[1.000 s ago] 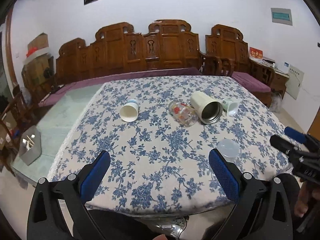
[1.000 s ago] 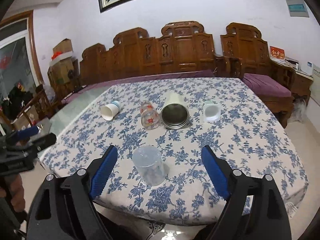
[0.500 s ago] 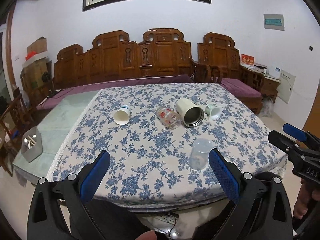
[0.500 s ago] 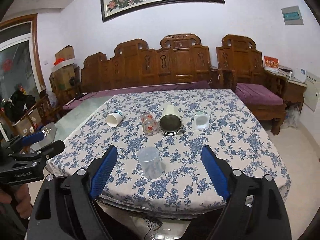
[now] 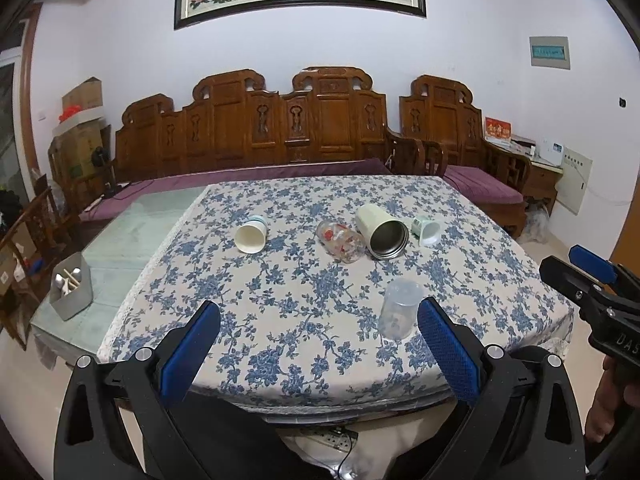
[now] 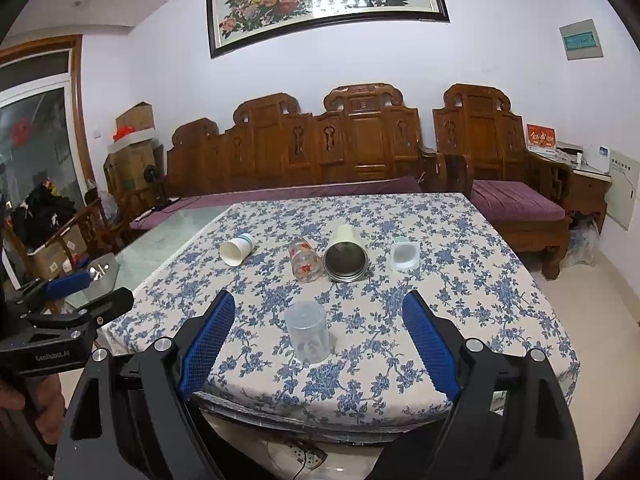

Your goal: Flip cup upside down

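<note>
A clear plastic cup [image 5: 400, 309] [image 6: 307, 332] stands upside down near the front edge of the table with the blue floral cloth [image 5: 280, 312] [image 6: 480, 300]. Behind it lie on their sides a white paper cup [image 5: 250, 235] [image 6: 236, 249], a glass with red print [image 5: 340, 241] [image 6: 305, 260], a cream steel tumbler [image 5: 382, 231] [image 6: 345, 254] and a small pale plastic cup [image 5: 426, 232] [image 6: 405, 254]. My left gripper [image 5: 318, 350] is open and empty, held off the front edge. My right gripper [image 6: 316, 344] is open and empty, back from the clear cup.
A carved wooden bench with purple cushions [image 5: 288, 132] runs behind the table. A bare glass tabletop [image 5: 136, 232] lies left of the cloth, with a grey holder of utensils [image 5: 71, 290] on it. Boxes and chairs stand at the far left.
Both grippers have pulled back and up from the table, so it looks smaller. The clear cup stays upside down where it was. Both stay open.
</note>
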{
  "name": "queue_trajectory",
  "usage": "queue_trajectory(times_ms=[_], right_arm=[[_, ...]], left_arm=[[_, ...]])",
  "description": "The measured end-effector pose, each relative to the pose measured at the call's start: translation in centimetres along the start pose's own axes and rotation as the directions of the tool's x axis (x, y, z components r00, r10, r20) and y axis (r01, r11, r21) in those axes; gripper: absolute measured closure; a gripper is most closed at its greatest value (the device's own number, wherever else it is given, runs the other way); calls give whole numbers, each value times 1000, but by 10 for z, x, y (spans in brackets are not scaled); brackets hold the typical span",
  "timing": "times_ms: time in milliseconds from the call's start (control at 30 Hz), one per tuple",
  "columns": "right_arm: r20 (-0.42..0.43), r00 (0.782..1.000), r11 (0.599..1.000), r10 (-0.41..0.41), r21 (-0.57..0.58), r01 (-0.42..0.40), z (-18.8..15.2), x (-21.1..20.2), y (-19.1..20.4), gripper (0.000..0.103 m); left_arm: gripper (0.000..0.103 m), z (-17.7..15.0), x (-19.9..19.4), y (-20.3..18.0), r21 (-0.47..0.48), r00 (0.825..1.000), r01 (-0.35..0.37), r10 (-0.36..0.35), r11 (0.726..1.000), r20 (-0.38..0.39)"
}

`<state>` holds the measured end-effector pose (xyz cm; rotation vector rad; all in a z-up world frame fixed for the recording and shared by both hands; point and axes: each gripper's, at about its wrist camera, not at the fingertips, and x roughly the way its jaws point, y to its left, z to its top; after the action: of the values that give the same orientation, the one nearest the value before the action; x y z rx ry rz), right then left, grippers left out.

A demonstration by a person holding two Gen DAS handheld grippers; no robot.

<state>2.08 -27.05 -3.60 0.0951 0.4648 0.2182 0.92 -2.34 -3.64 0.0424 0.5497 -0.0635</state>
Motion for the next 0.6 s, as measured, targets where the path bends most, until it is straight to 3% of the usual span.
queue_trajectory(times_ms=[600], right_arm=[[4,1000,1000,-1,1,1,1,0,0,15]], left_arm=[[8,1,-4,5,-12,1000,-6,6,1000,17]])
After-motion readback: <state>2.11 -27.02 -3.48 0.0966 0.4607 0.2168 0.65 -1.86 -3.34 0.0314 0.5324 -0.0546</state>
